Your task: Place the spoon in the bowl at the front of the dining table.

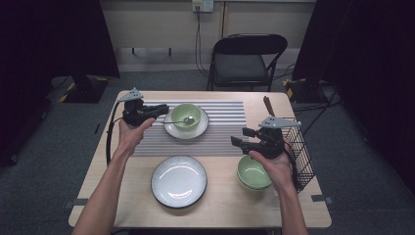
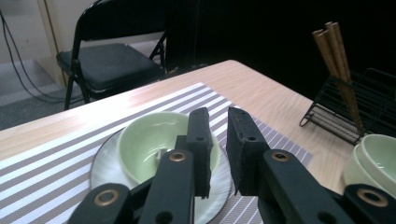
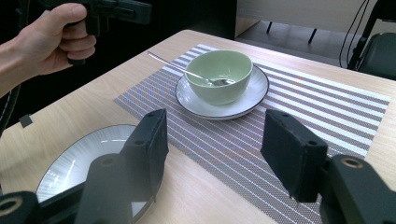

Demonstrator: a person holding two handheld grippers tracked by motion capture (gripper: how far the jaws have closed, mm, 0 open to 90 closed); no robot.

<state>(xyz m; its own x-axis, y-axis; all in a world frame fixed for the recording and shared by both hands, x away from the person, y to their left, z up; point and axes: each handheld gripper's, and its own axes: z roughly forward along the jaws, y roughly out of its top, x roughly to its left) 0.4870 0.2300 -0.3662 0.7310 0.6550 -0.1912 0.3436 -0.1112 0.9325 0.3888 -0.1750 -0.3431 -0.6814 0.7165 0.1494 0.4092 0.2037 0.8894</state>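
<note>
Left of centre in the high view, my left claw (image 1: 164, 109) stands slightly parted, empty, beside the spoon (image 1: 180, 120) in the green bowl (image 1: 186, 116): thin, slippery steel, best pinched mid-handle.

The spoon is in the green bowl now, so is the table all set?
Partly. Done: the spoon rests in the green bowl, which sits on a small plate on the striped mat. In hand: nothing; the left gripper sits beside the bowl, jaws slightly apart and empty, and the right gripper is open. Probably left: the big plate, stacked green bowls and chopsticks.
</note>
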